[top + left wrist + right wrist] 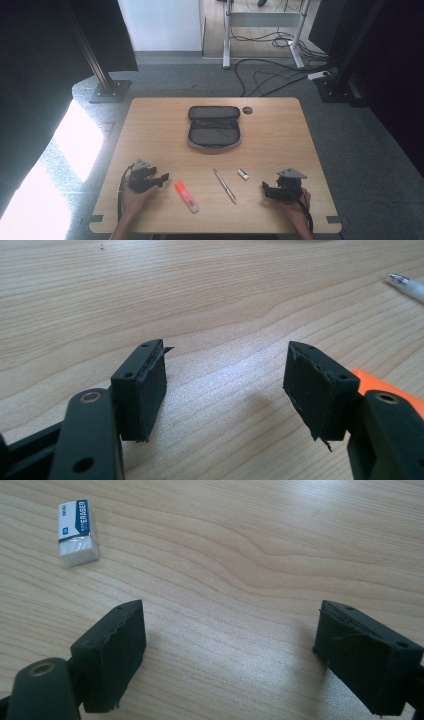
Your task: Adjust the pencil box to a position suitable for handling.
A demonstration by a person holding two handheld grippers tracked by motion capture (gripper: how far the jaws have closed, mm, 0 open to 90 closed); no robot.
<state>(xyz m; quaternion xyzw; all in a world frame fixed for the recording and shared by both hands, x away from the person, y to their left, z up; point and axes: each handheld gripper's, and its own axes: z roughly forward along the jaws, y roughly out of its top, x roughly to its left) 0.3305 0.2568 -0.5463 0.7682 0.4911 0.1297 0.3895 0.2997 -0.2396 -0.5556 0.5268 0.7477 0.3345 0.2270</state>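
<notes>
Two hands rest low on the desk (280,125), near its front edge: at 8 o'clock the left gripper (161,178) lies released, jaws apart and aimed toward 3 o'clock at the orange highlighter (186,196) just beside it. Next come a pen (224,185) and an eraser (243,174), with an open pencil case (214,126) at 12 o'clock. At 4 o'clock the right gripper (266,189) lies released, jaws wide apart and pointing toward 9 o'clock.

Daylight blows out the floor (75,145) left of the desk (280,150) to pure white, while the far corners stay near black. High view is soft and low-res. Both tool views are sharper, with faint sheen on the wood.
</notes>
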